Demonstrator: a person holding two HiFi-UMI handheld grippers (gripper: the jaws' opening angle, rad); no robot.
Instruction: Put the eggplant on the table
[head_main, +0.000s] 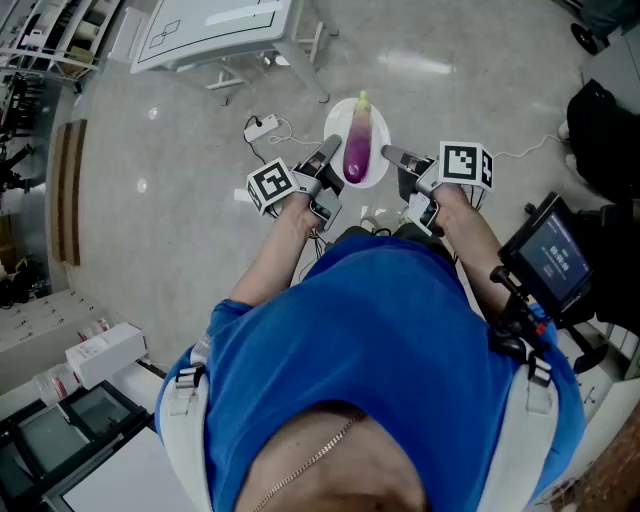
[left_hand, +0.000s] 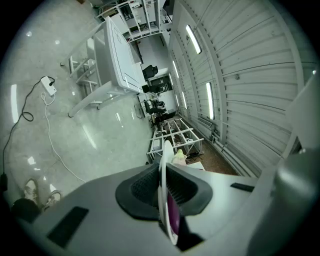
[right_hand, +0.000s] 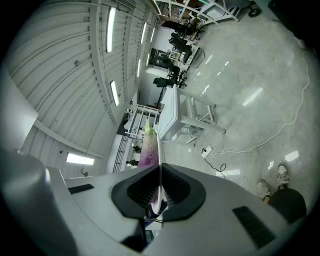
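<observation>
A purple eggplant (head_main: 356, 148) with a green stem lies on a white plate (head_main: 334, 126) held above the floor in front of the person. My left gripper (head_main: 331, 152) is shut on the plate's left rim, and my right gripper (head_main: 390, 156) is shut on its right rim. In the left gripper view the plate (left_hand: 163, 172) runs edge-on between the jaws, with the eggplant (left_hand: 172, 212) showing purple beside it. In the right gripper view the plate (right_hand: 159, 150) is pinched between the pads and the eggplant (right_hand: 147, 147) lies to its left.
A white table (head_main: 215, 30) stands ahead at the upper left, its legs reaching the grey floor. A power strip and cable (head_main: 262, 127) lie on the floor near the plate. A screen on a stand (head_main: 555, 263) is at the right.
</observation>
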